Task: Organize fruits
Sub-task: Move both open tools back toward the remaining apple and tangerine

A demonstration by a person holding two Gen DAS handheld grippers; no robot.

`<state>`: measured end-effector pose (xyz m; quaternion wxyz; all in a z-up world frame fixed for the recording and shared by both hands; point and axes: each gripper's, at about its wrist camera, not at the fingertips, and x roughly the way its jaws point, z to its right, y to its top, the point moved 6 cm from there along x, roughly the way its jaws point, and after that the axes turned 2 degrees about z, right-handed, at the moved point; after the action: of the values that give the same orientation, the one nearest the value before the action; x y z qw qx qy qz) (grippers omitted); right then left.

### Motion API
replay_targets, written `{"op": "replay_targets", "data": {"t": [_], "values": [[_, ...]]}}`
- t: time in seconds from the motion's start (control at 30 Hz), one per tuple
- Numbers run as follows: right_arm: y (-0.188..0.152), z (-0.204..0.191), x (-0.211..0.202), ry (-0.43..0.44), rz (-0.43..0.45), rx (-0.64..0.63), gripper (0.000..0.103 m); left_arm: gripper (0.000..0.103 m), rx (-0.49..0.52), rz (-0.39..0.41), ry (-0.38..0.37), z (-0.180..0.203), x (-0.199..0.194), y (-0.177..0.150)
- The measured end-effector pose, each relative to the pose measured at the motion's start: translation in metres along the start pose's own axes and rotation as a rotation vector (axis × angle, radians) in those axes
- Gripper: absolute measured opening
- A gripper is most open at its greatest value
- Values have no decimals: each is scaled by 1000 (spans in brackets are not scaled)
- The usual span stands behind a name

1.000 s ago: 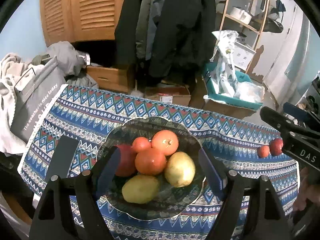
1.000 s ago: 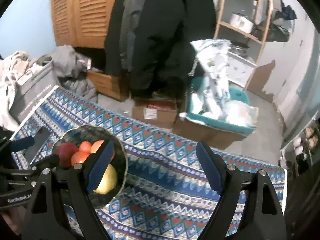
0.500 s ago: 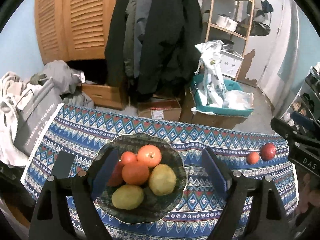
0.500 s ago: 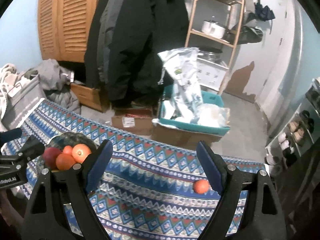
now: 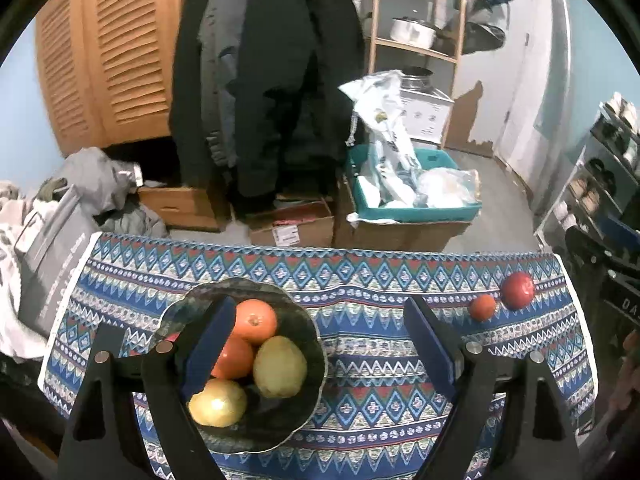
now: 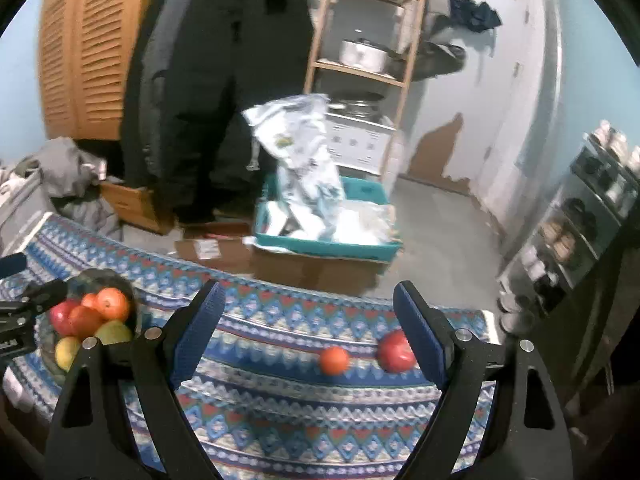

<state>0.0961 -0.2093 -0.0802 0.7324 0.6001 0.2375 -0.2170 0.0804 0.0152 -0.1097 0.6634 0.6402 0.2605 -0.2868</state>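
Both my tongs are spread wide with nothing in them, left one (image 5: 320, 344) just opened further. Most fruit sits in the bowl (image 5: 308, 344); a tangerine (image 6: 334, 360) and apple (image 6: 394, 351) lie loose on the tablecloth (image 6: 304, 400) near my right tongs (image 6: 310, 340)

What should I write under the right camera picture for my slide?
Open tongs above a patterned tablecloth, facing a small orange and red apple.

The left tongs (image 5: 320, 344) stand wide apart with nothing between them; their jaws have just been opening. Below them the dark bowl (image 5: 308, 344) sits on the patterned table (image 5: 360, 280), holding an orange (image 5: 256, 320), a second orange fruit (image 5: 234, 360) and two yellow-green fruits (image 5: 280, 366). Well apart, near the table's far right corner, a small orange fruit (image 5: 483, 307) lies just beside a red apple (image 5: 518, 290).
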Motion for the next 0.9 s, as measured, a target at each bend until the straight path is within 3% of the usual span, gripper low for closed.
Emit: {"op": "replay_targets", "data": {"t": [0.43,0.9], "values": [[-27,83,-8,-100,-24,119,85,87,88,-24,-63,63,11,0],[-60,129,-8,-146,-70,181,85,87,182,-47,-94,123,23,-4]]}}
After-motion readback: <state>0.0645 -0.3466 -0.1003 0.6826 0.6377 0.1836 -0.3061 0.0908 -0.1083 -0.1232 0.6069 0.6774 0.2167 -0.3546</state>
